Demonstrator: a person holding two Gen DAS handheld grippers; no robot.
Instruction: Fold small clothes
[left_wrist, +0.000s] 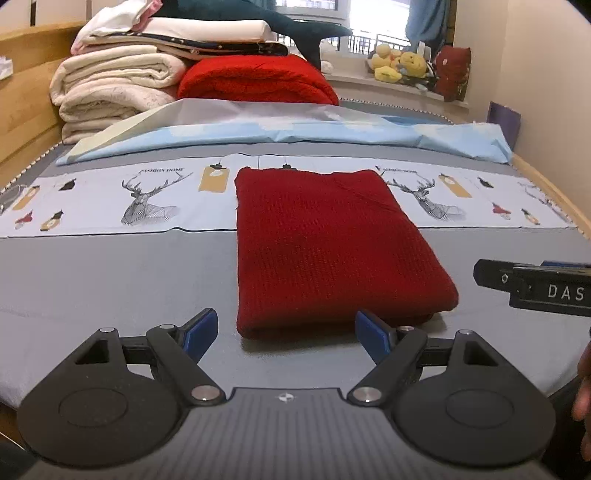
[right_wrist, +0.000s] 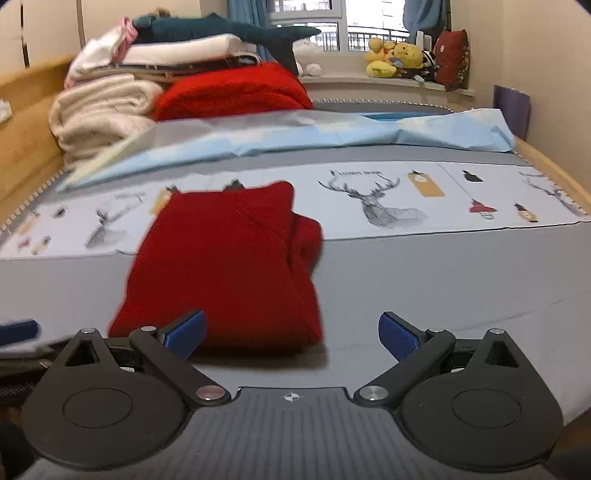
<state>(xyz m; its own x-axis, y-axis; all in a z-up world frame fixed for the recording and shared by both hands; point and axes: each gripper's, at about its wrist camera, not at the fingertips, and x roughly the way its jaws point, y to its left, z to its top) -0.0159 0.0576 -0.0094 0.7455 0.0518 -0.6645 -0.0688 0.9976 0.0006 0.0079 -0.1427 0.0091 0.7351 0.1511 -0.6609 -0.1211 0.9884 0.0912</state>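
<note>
The folded dark-red knitted sweater (left_wrist: 325, 247) lies flat on the grey bed sheet (left_wrist: 110, 280), its far edge over a pale strip printed with deer heads (left_wrist: 147, 199), and bare sheet lies open to its left and right. Far behind it a rumpled light-blue cover (left_wrist: 295, 129), a stack of cream blankets (left_wrist: 110, 85) and a bright red blanket (left_wrist: 258, 81) fill the far end of the bed. The left gripper (left_wrist: 286, 332) and right gripper (right_wrist: 291, 332) hang just off the sweater's near edge, both with jaws wide apart and nothing between them.

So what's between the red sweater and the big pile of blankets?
In the left wrist view, a light blue sheet lies between the red sweater and the blanket pile.
</note>
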